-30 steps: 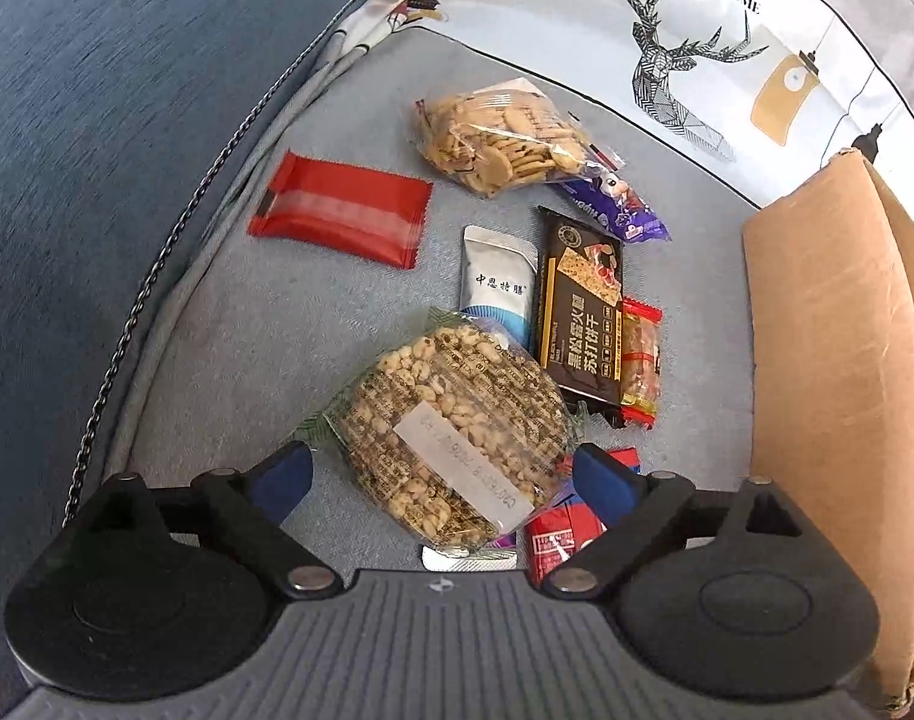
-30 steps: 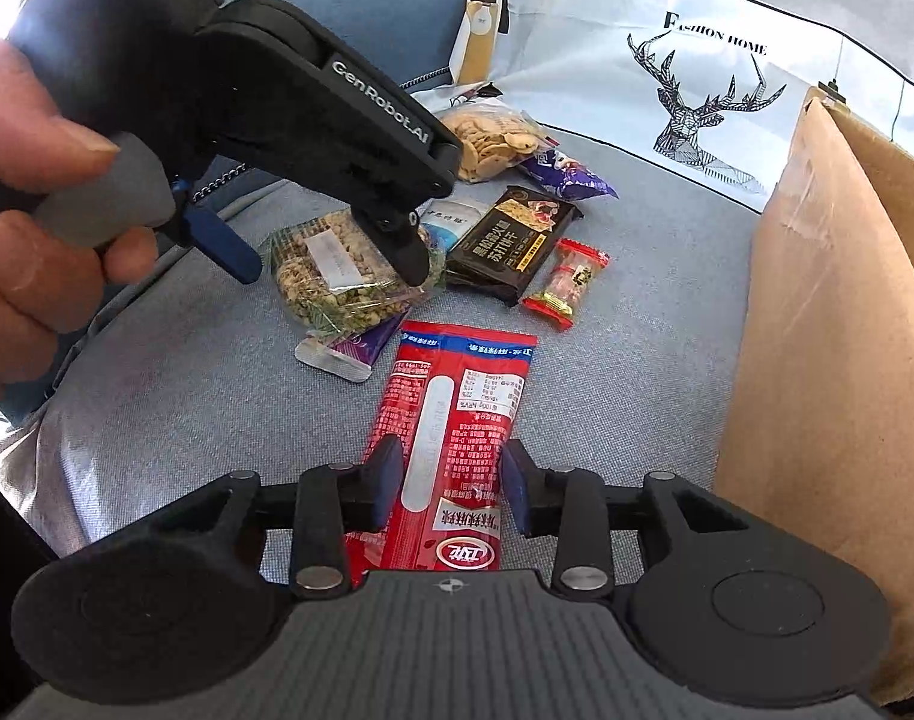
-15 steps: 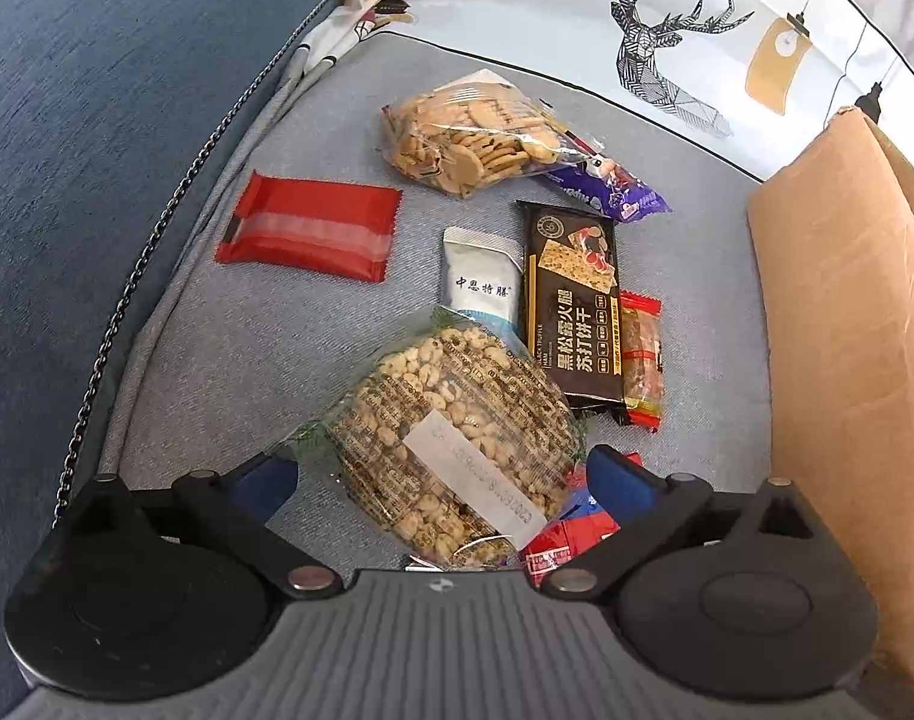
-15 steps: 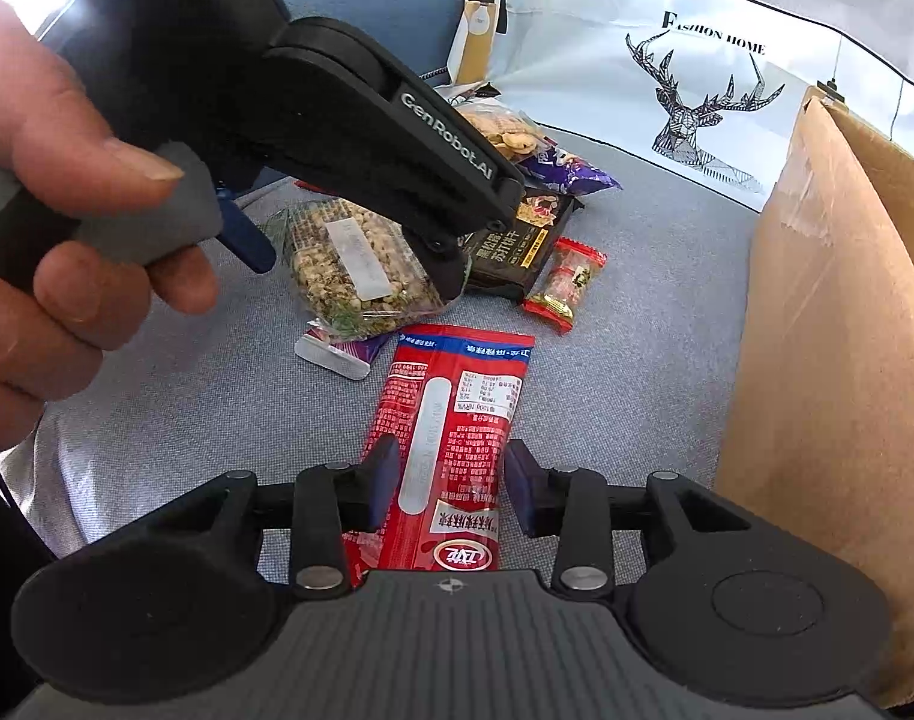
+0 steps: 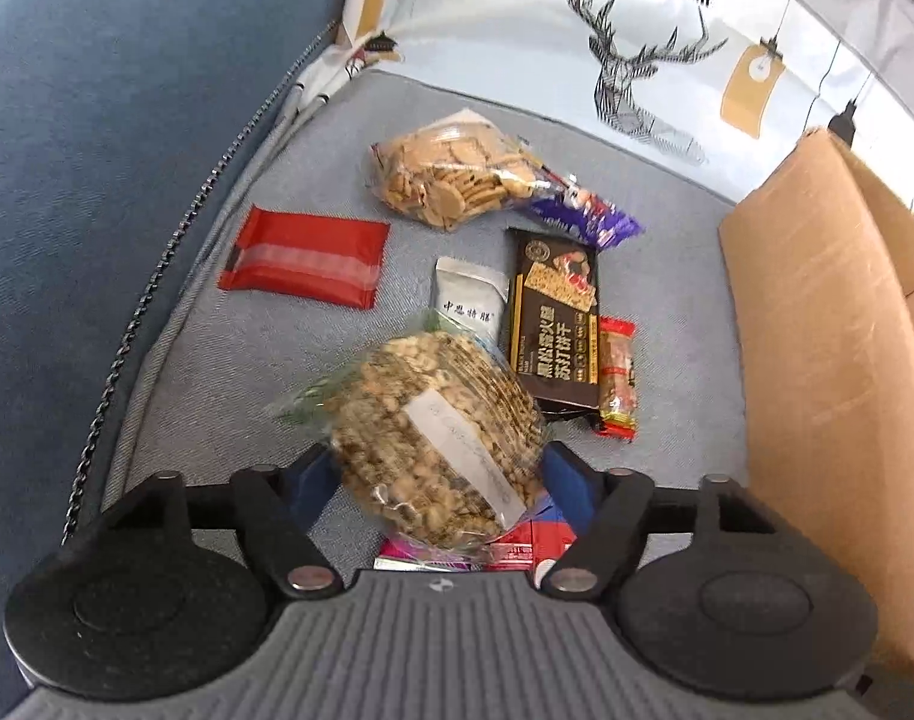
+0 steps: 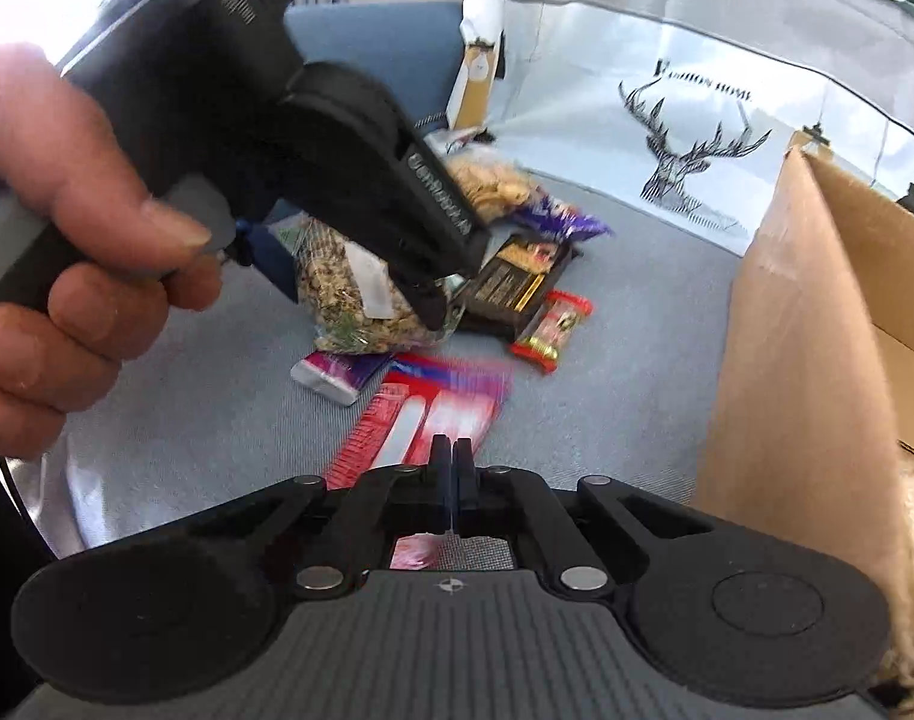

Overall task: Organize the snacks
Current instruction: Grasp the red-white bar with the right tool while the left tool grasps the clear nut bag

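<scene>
A clear bag of peanuts (image 5: 432, 438) with a white label sits between my left gripper's (image 5: 435, 471) blue pads (image 5: 312, 477). Its jaws are closing and both pads touch the bag's sides. In the right wrist view a hand holds that left gripper (image 6: 348, 282) around the same bag (image 6: 360, 300), which looks raised off the grey cushion (image 6: 216, 408). My right gripper (image 6: 452, 456) is shut, pinching the near end of a long red snack packet (image 6: 432, 414), which is blurred. A cardboard box (image 5: 817, 360) stands open at the right.
On the cushion lie a biscuit bag (image 5: 450, 174), a flat red packet (image 5: 306, 264), a white sachet (image 5: 469, 300), a black cracker pack (image 5: 553, 324), a small red candy (image 5: 617, 378), a purple wrapper (image 5: 583, 216) and a pink bar (image 6: 336, 375). A deer-print cloth (image 5: 637, 48) lies behind.
The left jaws came in from wide open onto the peanut bag, which now stands tilted up. The right jaws shut on the red packet's near end, and the packet shifted.
</scene>
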Available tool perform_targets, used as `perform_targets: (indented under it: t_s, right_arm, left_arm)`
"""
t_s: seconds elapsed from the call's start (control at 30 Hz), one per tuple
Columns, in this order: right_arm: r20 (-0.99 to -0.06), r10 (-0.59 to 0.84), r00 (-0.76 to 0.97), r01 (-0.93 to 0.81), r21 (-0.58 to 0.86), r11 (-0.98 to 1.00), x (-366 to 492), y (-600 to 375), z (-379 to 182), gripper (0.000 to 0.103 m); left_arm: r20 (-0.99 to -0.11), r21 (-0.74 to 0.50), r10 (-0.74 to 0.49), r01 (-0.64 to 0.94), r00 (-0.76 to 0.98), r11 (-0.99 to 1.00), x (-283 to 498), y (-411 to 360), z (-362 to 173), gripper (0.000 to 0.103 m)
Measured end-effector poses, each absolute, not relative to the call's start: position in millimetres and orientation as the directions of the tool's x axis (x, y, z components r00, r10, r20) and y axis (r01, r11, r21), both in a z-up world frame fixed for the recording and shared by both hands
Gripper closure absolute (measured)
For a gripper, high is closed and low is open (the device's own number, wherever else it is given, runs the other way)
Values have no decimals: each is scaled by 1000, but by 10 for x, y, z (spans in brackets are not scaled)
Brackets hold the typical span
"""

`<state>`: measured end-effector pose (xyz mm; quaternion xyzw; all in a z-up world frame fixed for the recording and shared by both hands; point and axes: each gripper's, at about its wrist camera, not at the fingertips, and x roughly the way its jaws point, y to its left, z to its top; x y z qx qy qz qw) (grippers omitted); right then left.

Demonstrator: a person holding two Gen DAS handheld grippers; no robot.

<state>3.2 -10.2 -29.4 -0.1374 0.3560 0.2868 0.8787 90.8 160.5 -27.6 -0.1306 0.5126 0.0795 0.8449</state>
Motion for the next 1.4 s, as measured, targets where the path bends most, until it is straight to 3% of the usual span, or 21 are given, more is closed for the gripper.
perform_targets:
  t_s: [0.03,0.07,0.2,0.23,0.27,0.33,0.4,0.63,0.7,0.83,0.97,1.1,1.4]
  right_arm:
    - [-700,411,584,-603,-35,797,12,-114,-279,103]
    - [-702,415,579,-607,-32,794,-1,-121,-272,103]
    - [-724,404,559,-619,-40,784,-82,-94,-300,101]
    - [-726,408,554,-620,-33,784,-95,-96,-301,96]
    - [-728,415,545,-620,-17,784,-98,-102,-297,92]
    - [-722,425,546,-613,1,790,-103,-116,-281,73]
    - [-715,432,549,-605,17,796,-91,-118,-269,66]
    - [-724,457,518,-594,80,800,27,-64,-340,52]
    - [-732,458,505,-604,81,793,45,-13,-374,46]
    - [-748,458,480,-622,78,779,62,86,-429,35]
    - [-775,412,479,-628,25,778,66,154,-502,35]
    - [-774,412,480,-628,25,778,82,127,-487,48]
    - [-763,395,511,-615,-3,789,68,68,-441,56]
  left_arm:
    - [-883,-144,1,-274,469,951,886,1618,-250,47]
    - [-878,-165,-12,-279,479,946,853,1640,-228,49]
    - [-877,-197,-21,-319,480,927,758,1741,-202,51]
    - [-877,-203,-20,-333,480,921,739,1768,-191,50]
    - [-874,-213,-20,-344,486,915,718,1805,-181,48]
    - [-865,-237,-23,-368,502,899,687,1900,-156,39]
    - [-853,-270,-33,-387,521,882,665,1988,-134,31]
    - [-823,-302,-43,-372,567,878,706,2112,-71,17]
    - [-835,-289,-60,-344,546,894,791,2074,-116,7]
    - [-864,-220,-47,-291,500,931,947,1933,-215,1]
    - [-899,-136,-12,-252,437,958,1074,1790,-359,1]
    - [-916,-58,37,-224,401,973,1113,1693,-460,1]
    - [-916,-48,55,-245,398,968,1110,1713,-500,1]
